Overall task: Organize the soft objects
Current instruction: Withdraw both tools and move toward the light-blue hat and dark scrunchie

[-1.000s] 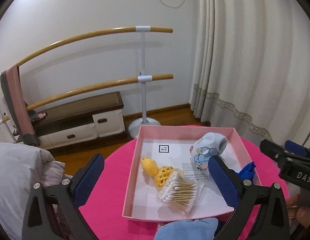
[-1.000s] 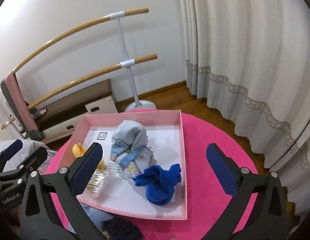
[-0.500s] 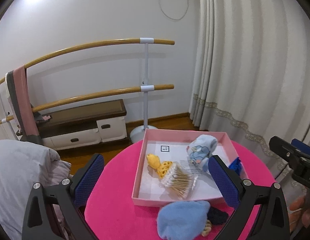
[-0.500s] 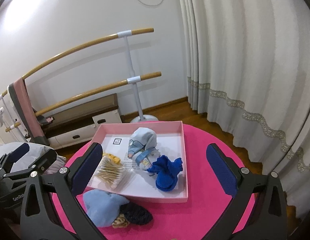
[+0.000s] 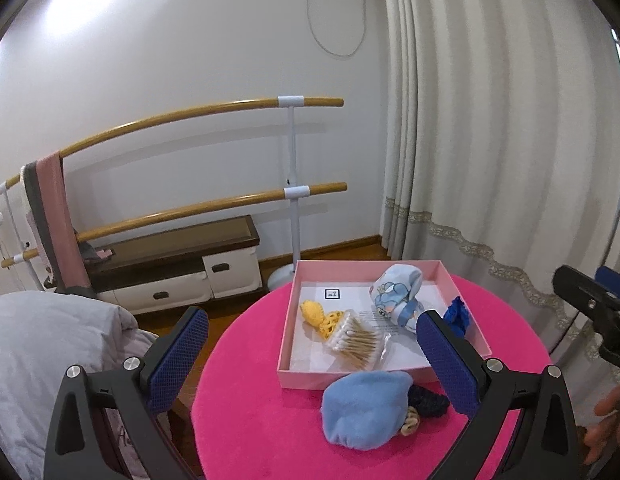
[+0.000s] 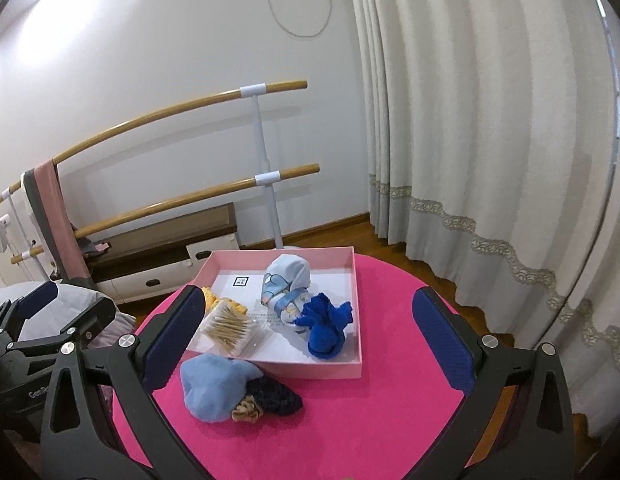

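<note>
Both tongs, left [image 5: 312,354] and right [image 6: 314,340], gape wide and hold nothing, low in each frame above the pink table [image 6: 382,412]. A light blue cloth bundle [image 6: 214,386] lies lower centre, touching the pink box [image 6: 358,320] that holds a blue sock [image 6: 324,326] and cotton swabs [image 6: 228,328].

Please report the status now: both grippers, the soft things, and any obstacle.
Left gripper and right gripper: jaws open, empty. Light blue bundle, dark scrunchie outside pink box on table. Nothing in the way.
</note>
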A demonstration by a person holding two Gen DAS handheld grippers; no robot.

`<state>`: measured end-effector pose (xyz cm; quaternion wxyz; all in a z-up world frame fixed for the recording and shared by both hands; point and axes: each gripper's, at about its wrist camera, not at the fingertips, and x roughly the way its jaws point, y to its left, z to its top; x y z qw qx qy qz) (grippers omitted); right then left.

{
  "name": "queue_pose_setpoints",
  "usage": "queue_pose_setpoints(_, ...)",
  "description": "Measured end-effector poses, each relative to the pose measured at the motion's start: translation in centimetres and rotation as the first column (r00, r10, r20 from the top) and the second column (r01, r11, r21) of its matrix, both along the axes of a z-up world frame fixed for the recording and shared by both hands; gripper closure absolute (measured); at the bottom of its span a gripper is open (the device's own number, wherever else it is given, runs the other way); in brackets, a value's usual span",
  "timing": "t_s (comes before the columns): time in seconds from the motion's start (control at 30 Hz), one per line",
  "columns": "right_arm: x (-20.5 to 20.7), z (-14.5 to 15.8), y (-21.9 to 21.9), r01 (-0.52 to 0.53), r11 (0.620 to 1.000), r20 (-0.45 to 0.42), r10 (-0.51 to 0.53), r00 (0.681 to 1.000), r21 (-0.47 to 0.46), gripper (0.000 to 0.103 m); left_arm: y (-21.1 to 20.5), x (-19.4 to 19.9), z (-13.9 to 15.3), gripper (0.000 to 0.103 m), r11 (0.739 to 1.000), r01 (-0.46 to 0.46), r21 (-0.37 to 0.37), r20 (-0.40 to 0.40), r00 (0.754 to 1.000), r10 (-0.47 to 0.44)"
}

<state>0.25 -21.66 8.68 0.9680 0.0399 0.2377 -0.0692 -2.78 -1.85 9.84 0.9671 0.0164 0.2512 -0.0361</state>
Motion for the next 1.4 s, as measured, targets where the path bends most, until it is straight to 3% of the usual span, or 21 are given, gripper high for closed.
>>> queue_pose_setpoints(0.43,-4.2,-0.4,1.7,0.008,0.999,0.010,-0.007,1.000,-0.034,0.000,0.4,-3.5,-0.7,0.000,1.000,-0.007,-0.006,0.001,1.000,0.007)
queue_pose_setpoints(1.4,-5.0,-1.6,1.2,0.022,0.999,-0.018,-0.023,1.000,-0.030,0.000,1.0,-4.2,-2.4,0.000,1.000,-0.013,-0.020,-0.037,0.999,0.012)
